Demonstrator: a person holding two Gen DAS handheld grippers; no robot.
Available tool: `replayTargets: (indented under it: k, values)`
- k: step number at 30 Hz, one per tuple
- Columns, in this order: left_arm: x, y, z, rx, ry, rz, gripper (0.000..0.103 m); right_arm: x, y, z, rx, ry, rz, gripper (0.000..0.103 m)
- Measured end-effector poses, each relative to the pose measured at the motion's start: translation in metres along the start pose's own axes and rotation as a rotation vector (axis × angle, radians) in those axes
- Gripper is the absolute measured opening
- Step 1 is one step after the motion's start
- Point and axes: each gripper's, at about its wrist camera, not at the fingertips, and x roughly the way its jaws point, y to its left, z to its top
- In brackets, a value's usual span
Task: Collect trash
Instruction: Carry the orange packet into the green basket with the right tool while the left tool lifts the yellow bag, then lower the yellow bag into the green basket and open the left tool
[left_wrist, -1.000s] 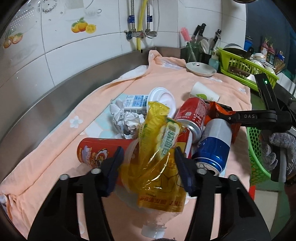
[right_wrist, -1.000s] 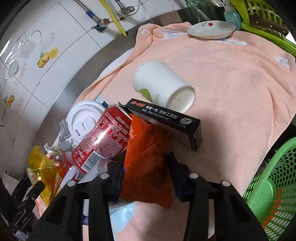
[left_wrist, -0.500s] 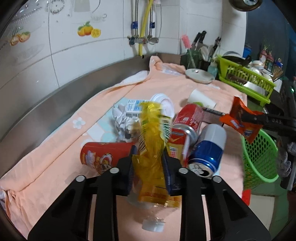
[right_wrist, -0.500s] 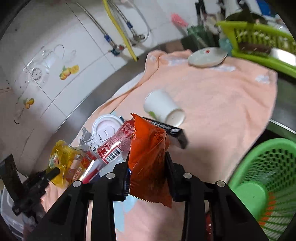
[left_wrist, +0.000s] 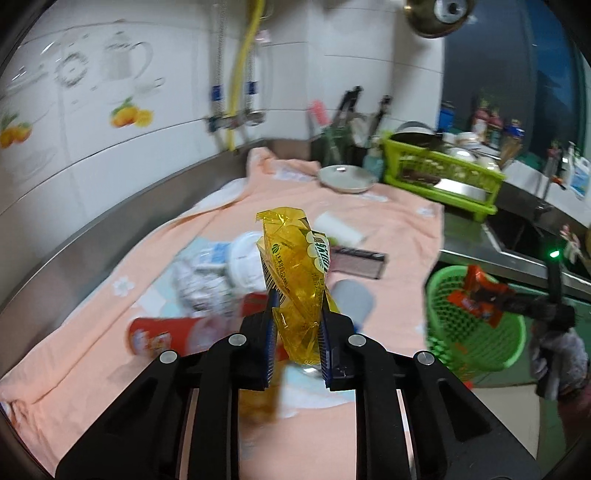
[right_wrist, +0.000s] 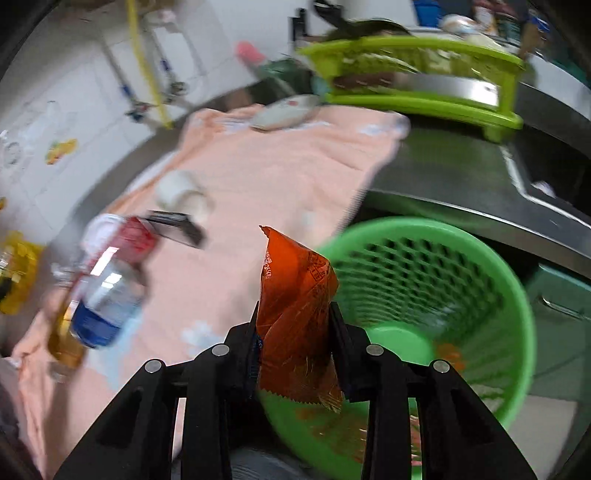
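My left gripper (left_wrist: 295, 321) is closing, and its pads press on a crumpled yellow wrapper (left_wrist: 295, 266) lifted above the trash pile. My right gripper (right_wrist: 293, 314) is shut on an orange snack packet (right_wrist: 295, 295), which stands up between the fingers just over the near rim of the green mesh basket (right_wrist: 461, 251). In the left wrist view that packet (left_wrist: 476, 295) hangs over the basket (left_wrist: 476, 354) at the right, off the counter's edge. On the peach towel (left_wrist: 388, 221) lie a red tube (left_wrist: 159, 332), crumpled paper (left_wrist: 199, 284), a white lid (left_wrist: 245, 258), a black box (left_wrist: 358, 258) and a paper cup (left_wrist: 338, 230).
A blue can (right_wrist: 107, 295) and a red can (right_wrist: 129, 240) lie blurred at the left of the right wrist view. A plate (left_wrist: 347, 177), a utensil holder and a green dish rack (left_wrist: 443, 173) stand at the back. A steel sink (right_wrist: 546, 166) lies beyond the basket.
The left gripper closed on the yellow wrapper and lifted it off the pile. The right gripper carried the orange packet away from the pile to the right, over the green basket.
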Motion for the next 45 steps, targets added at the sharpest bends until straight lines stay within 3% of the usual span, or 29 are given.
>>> replayTargets:
  k: [7,10,12,19,25,32,36,41,45]
  values:
    - [0.024,-0.07,0.01,0.066,0.016,-0.128,0.019,0.004,-0.061,-0.009,0.08,0.024,-0.077,0.034]
    - [0.037,-0.099,0.011,0.097,0.037,-0.167,0.019,0.003,-0.078,-0.011,0.091,0.014,-0.107,0.041]
    - [0.05,-0.124,0.011,0.125,0.06,-0.199,0.019,0.001,-0.085,-0.011,0.106,0.009,-0.097,0.055]
    - [0.091,-0.188,0.005,0.195,0.134,-0.281,0.019,-0.018,-0.102,-0.009,0.12,-0.04,-0.083,0.062]
    - [0.126,-0.232,-0.004,0.233,0.211,-0.339,0.019,-0.045,-0.104,-0.011,0.076,-0.106,-0.101,0.074]
    - [0.158,-0.265,-0.018,0.259,0.277,-0.371,0.024,-0.074,-0.106,-0.017,0.065,-0.196,-0.147,0.085]
    - [0.163,-0.27,-0.021,0.23,0.285,-0.391,0.054,-0.082,-0.113,-0.019,0.088,-0.215,-0.144,0.086]
    - [0.16,-0.269,-0.021,0.213,0.276,-0.413,0.056,-0.085,-0.114,-0.02,0.1,-0.212,-0.143,0.086]
    - [0.147,-0.255,-0.016,0.199,0.25,-0.389,0.056,-0.088,-0.106,-0.021,0.092,-0.21,-0.131,0.086]
